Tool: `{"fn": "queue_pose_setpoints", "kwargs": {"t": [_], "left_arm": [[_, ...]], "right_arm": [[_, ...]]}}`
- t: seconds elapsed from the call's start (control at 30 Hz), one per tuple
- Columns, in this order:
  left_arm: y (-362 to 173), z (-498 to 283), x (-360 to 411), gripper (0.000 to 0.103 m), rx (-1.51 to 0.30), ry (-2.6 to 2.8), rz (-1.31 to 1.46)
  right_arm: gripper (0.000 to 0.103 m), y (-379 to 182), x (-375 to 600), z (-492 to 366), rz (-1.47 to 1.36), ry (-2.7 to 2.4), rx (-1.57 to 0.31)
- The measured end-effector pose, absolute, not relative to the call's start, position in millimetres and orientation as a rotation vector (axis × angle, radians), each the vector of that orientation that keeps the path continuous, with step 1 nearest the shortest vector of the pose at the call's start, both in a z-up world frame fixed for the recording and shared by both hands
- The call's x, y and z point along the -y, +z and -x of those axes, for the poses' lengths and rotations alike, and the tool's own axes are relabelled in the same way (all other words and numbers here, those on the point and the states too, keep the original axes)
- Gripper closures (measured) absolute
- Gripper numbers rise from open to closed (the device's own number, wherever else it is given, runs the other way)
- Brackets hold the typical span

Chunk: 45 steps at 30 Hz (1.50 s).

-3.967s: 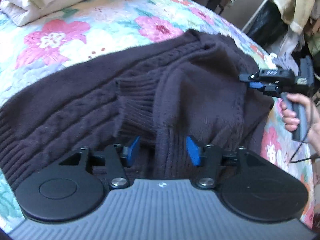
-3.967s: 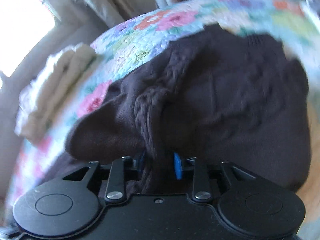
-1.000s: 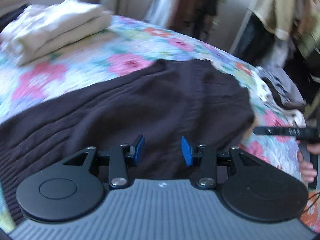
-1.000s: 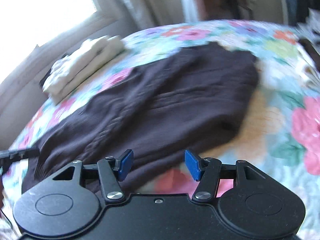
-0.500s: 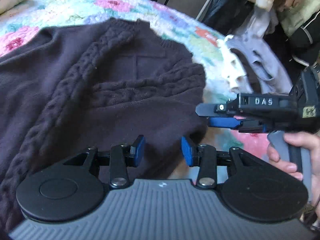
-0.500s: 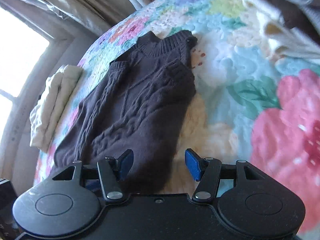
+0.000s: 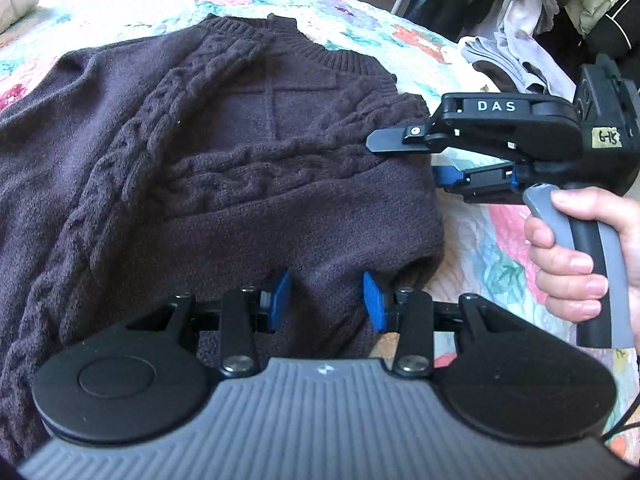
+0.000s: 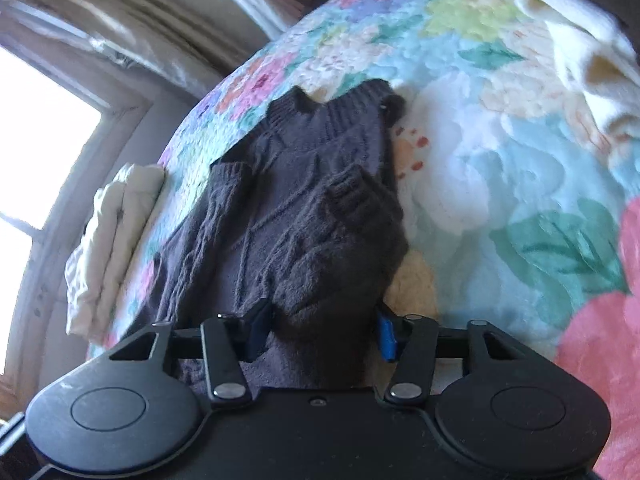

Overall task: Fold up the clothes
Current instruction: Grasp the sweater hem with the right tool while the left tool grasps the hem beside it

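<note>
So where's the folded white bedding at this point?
In the right wrist view the folded white bedding sits at the left, on the floral quilt near the window, just left of the dark cable-knit sweater.

white letters "das" stand on the upper arm of the right hand-held gripper; a handwritten yellow sticker on its body is not clearly legible.

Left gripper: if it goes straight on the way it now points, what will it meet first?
Most likely the dark sweater. The left gripper points down at the sweater's near fold, which already lies between its open fingers. Depth is unclear, so contact may already exist.
</note>
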State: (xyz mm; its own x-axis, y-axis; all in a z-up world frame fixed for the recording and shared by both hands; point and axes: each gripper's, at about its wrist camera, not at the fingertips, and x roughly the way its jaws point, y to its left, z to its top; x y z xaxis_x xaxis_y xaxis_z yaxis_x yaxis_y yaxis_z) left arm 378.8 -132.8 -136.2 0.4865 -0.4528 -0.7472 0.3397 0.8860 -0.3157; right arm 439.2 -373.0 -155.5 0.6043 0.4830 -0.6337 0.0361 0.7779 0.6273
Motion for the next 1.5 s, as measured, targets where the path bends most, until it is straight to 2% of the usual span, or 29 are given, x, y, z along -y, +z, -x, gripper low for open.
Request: {"fn": "queue_pose_setpoints", "kwargs": {"t": [0.03, 0.13, 0.23, 0.37, 0.4, 0.6, 0.87, 0.93, 1.1, 1.2, 1.3, 1.43, 1.5], "left_arm": [[-136, -379, 134, 0.064, -0.947, -0.482, 0.126], [-134, -378, 135, 0.064, -0.946, -0.478, 0.119], [-136, -378, 128, 0.066, -0.951, -0.477, 0.159], [-136, -381, 110, 0.086, -0.942, -0.496, 0.228], [-133, -380, 105, 0.088, -0.926, -0.511, 0.235], [-86, -354, 70, 0.089, -0.756, -0.542, 0.119], [-51, -300, -34, 0.089, -0.744, -0.478, 0.16], [-56, -287, -55, 0.092, -0.765, -0.471, 0.207], [-97, -278, -82, 0.091, -0.839, -0.429, 0.346], [-112, -284, -81, 0.091, -0.844, -0.439, 0.381], [-112, -287, -79, 0.081, -0.805, -0.482, 0.415], [-110, -296, -72, 0.049, -0.751, -0.523, 0.47], [-115, -302, -68, 0.041, -0.757, -0.557, 0.513]], "right_arm": [[0.072, -154, 371, -438, -0.622, 0.284, -0.888], [0.08, -147, 368, -437, -0.58, 0.296, -0.847], [0.081, -131, 356, -435, -0.535, 0.331, -0.796], [0.083, -105, 326, -429, -0.476, 0.501, -0.734], [0.083, -99, 316, -427, -0.456, 0.536, -0.728], [0.084, -70, 259, -407, -0.35, 0.751, -0.69], [0.084, -64, 188, -359, -0.235, 0.975, -0.712], [0.084, -72, 173, -348, -0.172, 0.993, -0.733], [0.084, -116, 143, -334, 0.061, 0.923, -0.857], [0.084, -128, 141, -328, 0.084, 0.899, -0.866], [0.084, -123, 135, -317, 0.163, 0.888, -0.843], [0.084, -120, 125, -313, 0.273, 0.891, -0.841], [0.084, -121, 125, -311, 0.283, 0.894, -0.846]]}}
